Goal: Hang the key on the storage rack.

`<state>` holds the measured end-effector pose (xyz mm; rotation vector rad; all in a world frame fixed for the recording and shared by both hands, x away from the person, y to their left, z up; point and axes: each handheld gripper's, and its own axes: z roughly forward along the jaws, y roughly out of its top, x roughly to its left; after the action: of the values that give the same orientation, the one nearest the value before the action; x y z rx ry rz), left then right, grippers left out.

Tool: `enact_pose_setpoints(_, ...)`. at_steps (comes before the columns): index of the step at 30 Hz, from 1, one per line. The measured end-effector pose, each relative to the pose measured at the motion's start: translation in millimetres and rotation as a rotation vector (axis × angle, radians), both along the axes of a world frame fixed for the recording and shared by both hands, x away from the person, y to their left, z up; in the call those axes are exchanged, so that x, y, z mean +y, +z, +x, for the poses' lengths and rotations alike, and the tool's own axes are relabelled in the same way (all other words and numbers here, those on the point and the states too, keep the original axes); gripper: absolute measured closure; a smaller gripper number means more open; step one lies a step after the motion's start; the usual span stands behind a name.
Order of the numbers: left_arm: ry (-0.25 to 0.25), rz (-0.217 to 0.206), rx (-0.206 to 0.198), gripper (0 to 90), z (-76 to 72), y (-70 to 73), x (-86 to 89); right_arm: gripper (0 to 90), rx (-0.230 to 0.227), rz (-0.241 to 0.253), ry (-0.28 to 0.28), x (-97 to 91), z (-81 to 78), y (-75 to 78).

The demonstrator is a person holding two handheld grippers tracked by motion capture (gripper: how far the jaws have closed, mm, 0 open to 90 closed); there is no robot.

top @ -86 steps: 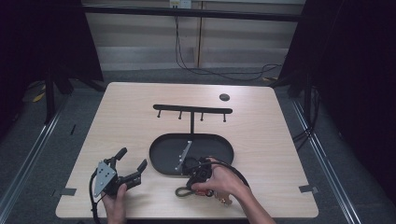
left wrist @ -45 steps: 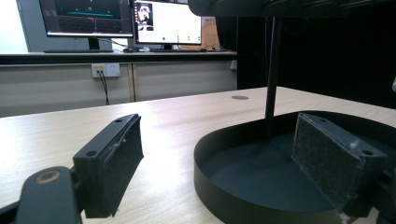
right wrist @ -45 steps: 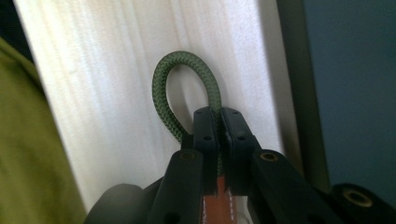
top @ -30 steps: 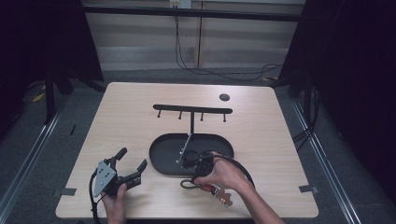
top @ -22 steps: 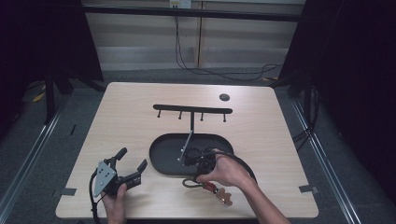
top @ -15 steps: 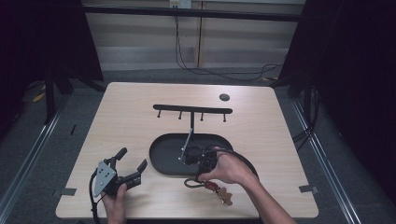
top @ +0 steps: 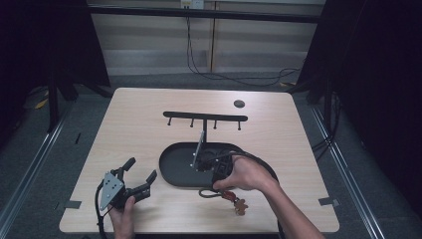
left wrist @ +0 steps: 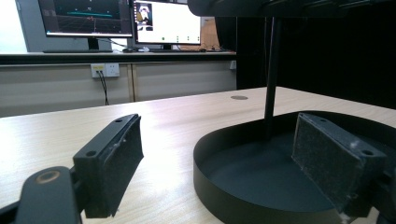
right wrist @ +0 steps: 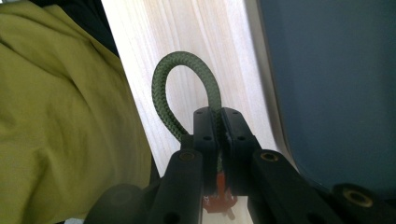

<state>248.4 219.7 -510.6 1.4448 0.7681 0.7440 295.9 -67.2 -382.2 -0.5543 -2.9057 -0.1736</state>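
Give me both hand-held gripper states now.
Left hand-held gripper: open, empty, beside the black tray.
Right hand-held gripper: shut on the green cord loop.

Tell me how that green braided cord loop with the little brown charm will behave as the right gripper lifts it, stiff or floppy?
Probably floppy: the green cord is braided rope, yet it holds a rounded loop above the right gripper, so it seems to have some body. The brown charm trails on the table and would likely dangle and swing. It looks light, and the jaws pinch it closed, so slipping seems unlikely.
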Motion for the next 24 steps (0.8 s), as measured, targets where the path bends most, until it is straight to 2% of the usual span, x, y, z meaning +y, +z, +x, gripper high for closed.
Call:
enact_pose_setpoints(2,0.0,0.0,0.0,15.8,0.0,0.0,0.0,85.5,0.002,0.0,0.002,-1.3,1.4,5.5)
enact_pose_setpoints(5,0.001,-0.002,0.0,15.8,-0.1,0.0,-0.1,85.5,-0.003,0.003,-0.028,-5.1,7.0,14.0)
enact_pose_setpoints(9,0.001,0.002,-0.002,15.8,0.1,0.1,0.1,85.6,-0.008,0.006,-0.028,-6.2,8.4,21.6)
enact_pose_setpoints(11,0.001,0.001,-0.002,15.8,0.1,0.1,0.1,85.5,-0.009,0.024,-0.024,-7.1,9.1,26.1)
enact_pose_setpoints(15,0.001,0.002,-0.002,15.8,0.1,0.1,0.2,85.5,-0.013,0.021,-0.017,-8.7,10.2,35.3)
enact_pose_setpoints(24,0.0,-0.002,0.0,15.8,-0.1,0.0,-0.1,85.5,-0.038,0.051,-0.032,-13.8,16.5,52.9)
